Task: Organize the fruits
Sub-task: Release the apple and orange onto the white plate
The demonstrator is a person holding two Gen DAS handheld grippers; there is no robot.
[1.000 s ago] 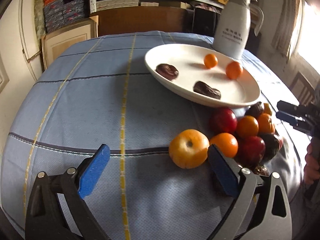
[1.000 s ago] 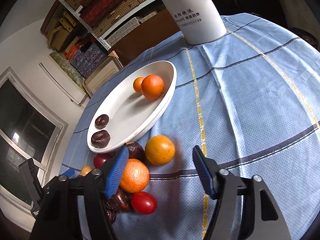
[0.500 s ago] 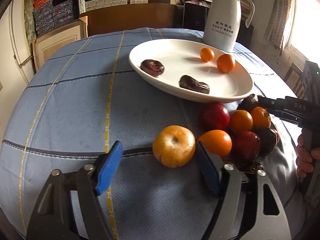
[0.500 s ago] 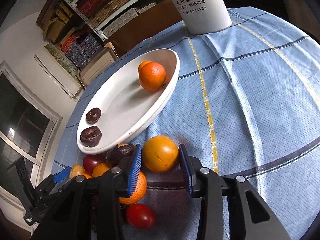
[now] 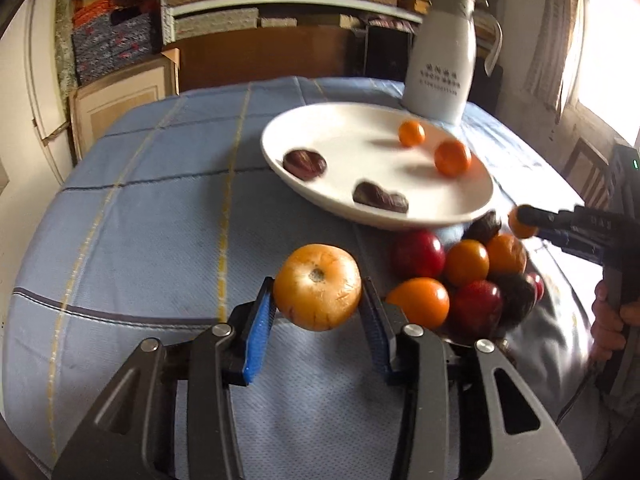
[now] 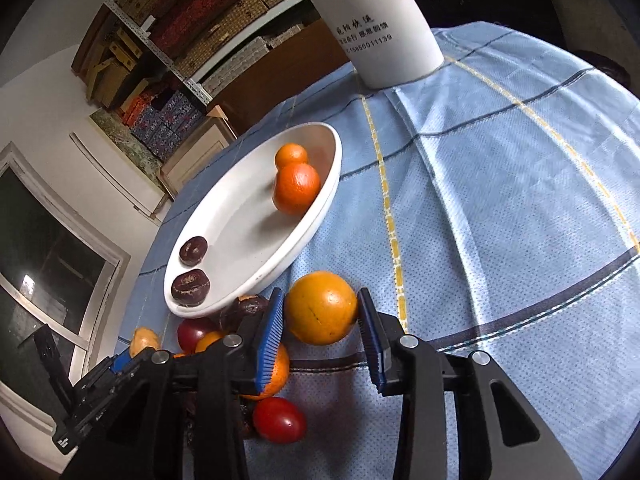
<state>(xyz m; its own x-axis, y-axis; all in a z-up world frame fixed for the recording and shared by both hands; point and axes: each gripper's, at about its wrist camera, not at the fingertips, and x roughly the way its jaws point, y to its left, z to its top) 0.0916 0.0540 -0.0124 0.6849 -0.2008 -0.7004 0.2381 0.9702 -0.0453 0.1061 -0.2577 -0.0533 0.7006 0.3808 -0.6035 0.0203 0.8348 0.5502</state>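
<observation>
My left gripper (image 5: 318, 312) is shut on a yellow-orange persimmon-like fruit (image 5: 318, 286) and holds it above the blue cloth. My right gripper (image 6: 320, 320) is shut on an orange (image 6: 321, 307), also seen at the far right of the left wrist view (image 5: 520, 224). A white oval plate (image 5: 460, 208) (image 6: 248, 240) holds two small oranges (image 5: 452, 158) (image 6: 297, 188) and two dark dried fruits (image 5: 305, 165) (image 6: 191, 287). A pile of red, orange and dark fruits (image 5: 464, 276) (image 6: 276, 420) lies beside the plate.
A tall white thermos jug (image 5: 442, 76) (image 6: 380, 28) stands behind the plate. The table has a blue checked cloth (image 5: 140, 220) (image 6: 520, 200). Shelves with boxes (image 5: 240, 0) and a cabinet line the back wall. A hand (image 5: 612, 316) holds the right gripper.
Both grippers closed on their fruits: the left on the yellow-orange fruit, the right on the orange. Both fruits now sit lifted between the pads.
</observation>
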